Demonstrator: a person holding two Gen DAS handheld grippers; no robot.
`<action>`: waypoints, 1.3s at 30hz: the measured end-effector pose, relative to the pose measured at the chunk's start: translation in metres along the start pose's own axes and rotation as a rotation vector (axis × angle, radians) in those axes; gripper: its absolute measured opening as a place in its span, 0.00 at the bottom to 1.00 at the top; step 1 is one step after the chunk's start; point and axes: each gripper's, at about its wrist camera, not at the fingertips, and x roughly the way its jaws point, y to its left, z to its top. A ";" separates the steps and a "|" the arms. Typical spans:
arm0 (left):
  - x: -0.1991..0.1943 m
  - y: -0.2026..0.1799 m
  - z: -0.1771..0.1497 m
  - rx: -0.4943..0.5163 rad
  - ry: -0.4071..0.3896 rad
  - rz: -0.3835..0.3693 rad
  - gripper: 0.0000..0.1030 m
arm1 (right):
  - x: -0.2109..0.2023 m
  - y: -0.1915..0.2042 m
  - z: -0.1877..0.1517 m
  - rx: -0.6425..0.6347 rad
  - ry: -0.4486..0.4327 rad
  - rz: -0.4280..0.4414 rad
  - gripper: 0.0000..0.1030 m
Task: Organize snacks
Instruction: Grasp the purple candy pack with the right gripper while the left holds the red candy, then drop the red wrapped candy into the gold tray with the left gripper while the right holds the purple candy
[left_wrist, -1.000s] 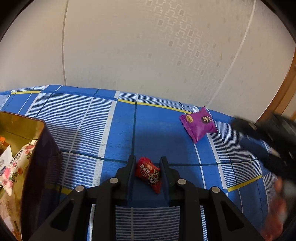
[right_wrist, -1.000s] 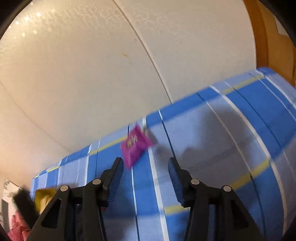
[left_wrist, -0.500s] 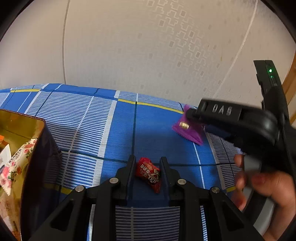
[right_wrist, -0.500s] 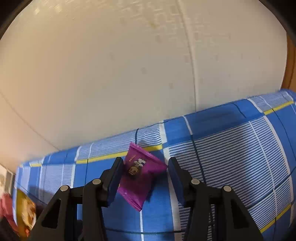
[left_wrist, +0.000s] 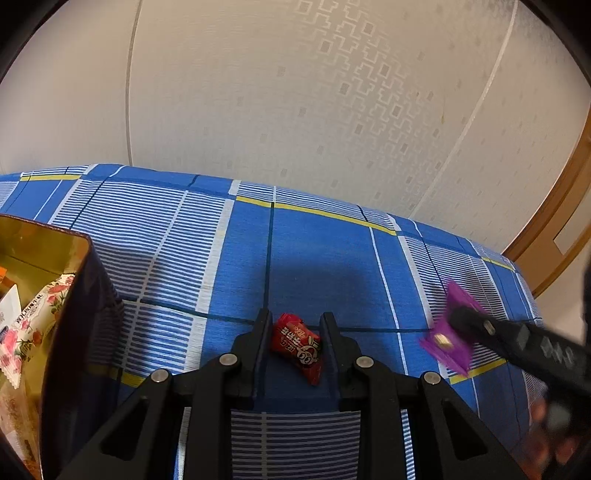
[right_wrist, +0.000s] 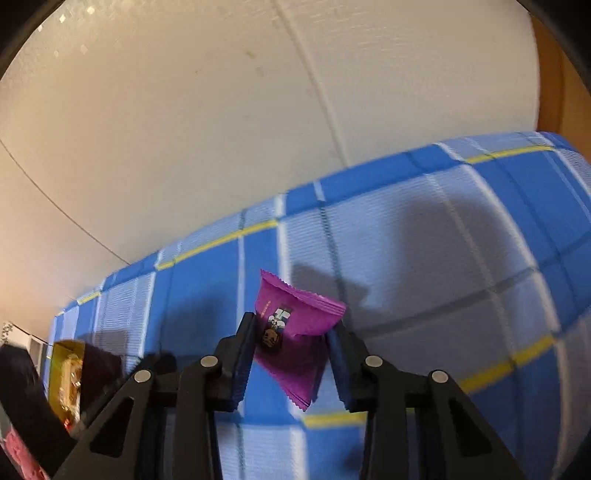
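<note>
Two wrapped snacks in hand, neither yet in the box. Left gripper (left_wrist: 295, 345) clamped on the red candy (left_wrist: 297, 345), both fingers pressed to the wrapper, low over the blue checked cloth (left_wrist: 325, 254) toward its near edge. Right gripper (right_wrist: 291, 354) closed on the purple packet (right_wrist: 295, 332); packet creased between the fingers and, going by the shadow under it, probably lifted clear of the cloth, though motion blur in both views leaves that unsure. From the left wrist view, same packet seen out toward the right edge of the cloth, blurred, at the tip of the right gripper.

Gold-lined box (left_wrist: 44, 251) standing at the left edge of the cloth, open at the top, a floral-printed packet (left_wrist: 26, 332) and other wrappers already inside. From the right wrist view, box visible far off at the lower left, well apart from the purple packet.

By judgement, task well along: some snacks boxed, the last two visible ones gripped. Left to do: carrying both across to the box and dropping them in, the red candy being much the nearer. No other loose snacks visible on the cloth.
</note>
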 end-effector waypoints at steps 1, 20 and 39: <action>0.000 0.000 0.000 0.001 0.000 0.002 0.27 | -0.008 -0.004 -0.007 0.003 -0.001 -0.016 0.37; -0.025 -0.017 -0.034 0.100 0.003 0.085 0.25 | -0.048 -0.005 -0.081 0.065 -0.053 -0.048 0.37; -0.100 -0.003 -0.072 0.051 -0.021 -0.063 0.24 | -0.047 -0.009 -0.082 0.075 -0.046 -0.027 0.37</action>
